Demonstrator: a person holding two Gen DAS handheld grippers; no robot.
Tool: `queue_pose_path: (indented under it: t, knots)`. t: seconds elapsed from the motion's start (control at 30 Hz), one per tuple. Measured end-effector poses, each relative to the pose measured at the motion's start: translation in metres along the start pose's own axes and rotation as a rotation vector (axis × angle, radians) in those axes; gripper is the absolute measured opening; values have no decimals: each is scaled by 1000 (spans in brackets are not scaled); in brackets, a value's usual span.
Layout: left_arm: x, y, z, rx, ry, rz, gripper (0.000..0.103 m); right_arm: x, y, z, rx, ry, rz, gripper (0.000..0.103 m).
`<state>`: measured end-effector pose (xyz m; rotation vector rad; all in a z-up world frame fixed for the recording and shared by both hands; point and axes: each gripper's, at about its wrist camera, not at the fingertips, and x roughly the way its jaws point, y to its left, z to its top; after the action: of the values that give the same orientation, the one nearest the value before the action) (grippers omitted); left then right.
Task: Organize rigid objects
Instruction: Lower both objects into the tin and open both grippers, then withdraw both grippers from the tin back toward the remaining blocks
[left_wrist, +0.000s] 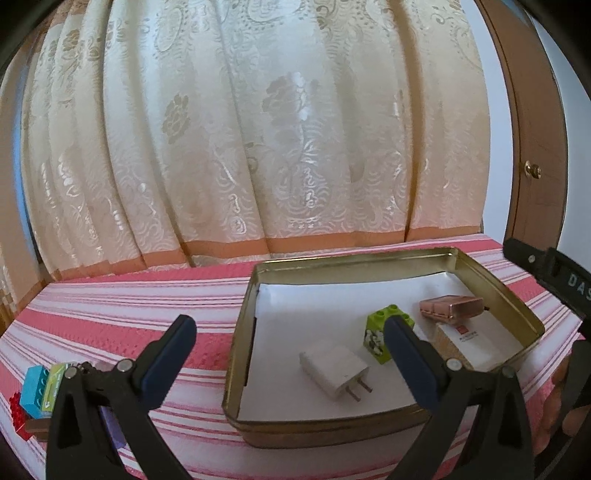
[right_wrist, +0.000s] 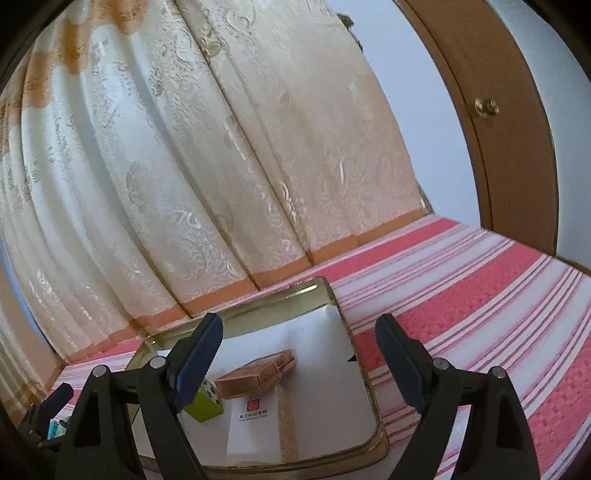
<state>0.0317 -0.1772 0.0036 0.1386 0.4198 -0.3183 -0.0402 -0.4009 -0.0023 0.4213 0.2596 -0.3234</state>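
Observation:
A gold tin tray (left_wrist: 332, 430) (right_wrist: 354, 350) lined with white paper sits on the striped cloth. Inside lie a white plug charger (left_wrist: 334, 369), a green toy brick (left_wrist: 388, 326) (right_wrist: 205, 404), a copper-coloured case (left_wrist: 452, 308) (right_wrist: 255, 374) and a white card box with a red seal (left_wrist: 467, 345) (right_wrist: 255, 417). My left gripper (left_wrist: 290, 334) is open above the tray's near left part, nothing between its fingers. My right gripper (right_wrist: 299, 336) is open over the tray's near right side, empty. The right gripper's body (left_wrist: 554, 273) shows at the left wrist view's right edge.
Loose toy bricks, blue, green and red (left_wrist: 35, 391), lie on the cloth left of the tray. A cream curtain (left_wrist: 258, 129) hangs right behind the table's far edge. A brown door with a brass knob (left_wrist: 532, 170) stands at the right. Striped cloth (right_wrist: 480, 295) stretches right of the tray.

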Motion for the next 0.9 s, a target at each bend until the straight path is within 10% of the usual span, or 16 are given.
queue_pose_path:
  t: [0.9]
  knots:
    - [-25, 41, -13, -35, -6, 6, 103, -40, 37, -20, -55, -90, -42, 86]
